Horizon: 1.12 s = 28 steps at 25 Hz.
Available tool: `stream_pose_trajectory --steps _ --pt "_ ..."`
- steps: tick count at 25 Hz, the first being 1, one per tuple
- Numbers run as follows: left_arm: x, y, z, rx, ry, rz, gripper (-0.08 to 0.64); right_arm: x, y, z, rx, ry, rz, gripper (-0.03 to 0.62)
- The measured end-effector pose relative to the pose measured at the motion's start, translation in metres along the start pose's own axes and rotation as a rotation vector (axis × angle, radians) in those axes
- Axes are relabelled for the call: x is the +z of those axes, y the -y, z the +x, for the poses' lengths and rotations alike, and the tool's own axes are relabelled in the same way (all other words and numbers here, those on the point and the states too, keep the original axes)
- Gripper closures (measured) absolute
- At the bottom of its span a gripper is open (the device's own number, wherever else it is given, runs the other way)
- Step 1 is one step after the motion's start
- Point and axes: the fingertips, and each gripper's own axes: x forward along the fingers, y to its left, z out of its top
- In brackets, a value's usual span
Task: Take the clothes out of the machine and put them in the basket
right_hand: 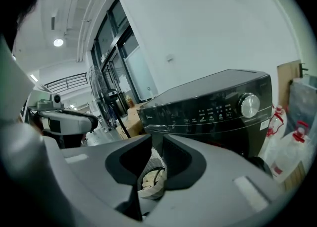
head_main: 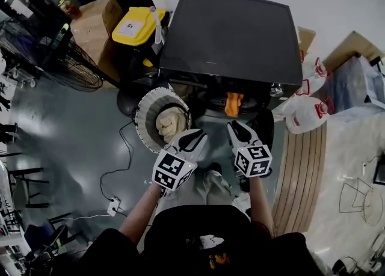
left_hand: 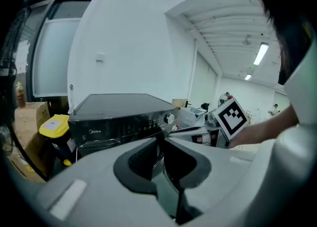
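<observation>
A: Where are the clothes?
B: An orange cloth (head_main: 233,104) hangs at the front of the washing machine (head_main: 231,34). A beige cloth (head_main: 170,122) lies in the basket (head_main: 143,105), just left of the machine.
A: And the grippers?
B: The left gripper (head_main: 194,139) is at the basket's near right rim. The right gripper (head_main: 239,130) is near the orange cloth, on its near side. Each pair of jaws stands a narrow slit apart and pinches nothing.

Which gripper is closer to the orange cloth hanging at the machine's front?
Right. The right gripper sits just below the orange cloth in the head view. The left gripper is farther left, beside the basket.
</observation>
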Motion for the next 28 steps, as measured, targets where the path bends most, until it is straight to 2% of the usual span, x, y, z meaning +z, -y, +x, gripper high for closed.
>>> stream_pose_trajectory --steps 12,23,25,28 --pt "-0.024 -0.037 0.047 -0.169 -0.042 0.107 0.509 -0.034 0.04 0.057 -0.185 0.031 0.076 0.514" --pt "-0.08 -0.066 0.077 -0.34 -0.031 0.222 0.509 -0.079 0.076 0.099 -0.359 0.067 0.081 0.503" --pt "-0.095 -0.071 0.082 -0.349 -0.036 0.236 0.509 -0.089 0.085 0.107 -0.373 0.069 0.088 0.499" --pt "-0.112 -0.076 0.095 -0.335 -0.032 0.216 0.509 -0.108 0.104 0.119 -0.385 0.045 0.079 0.494"
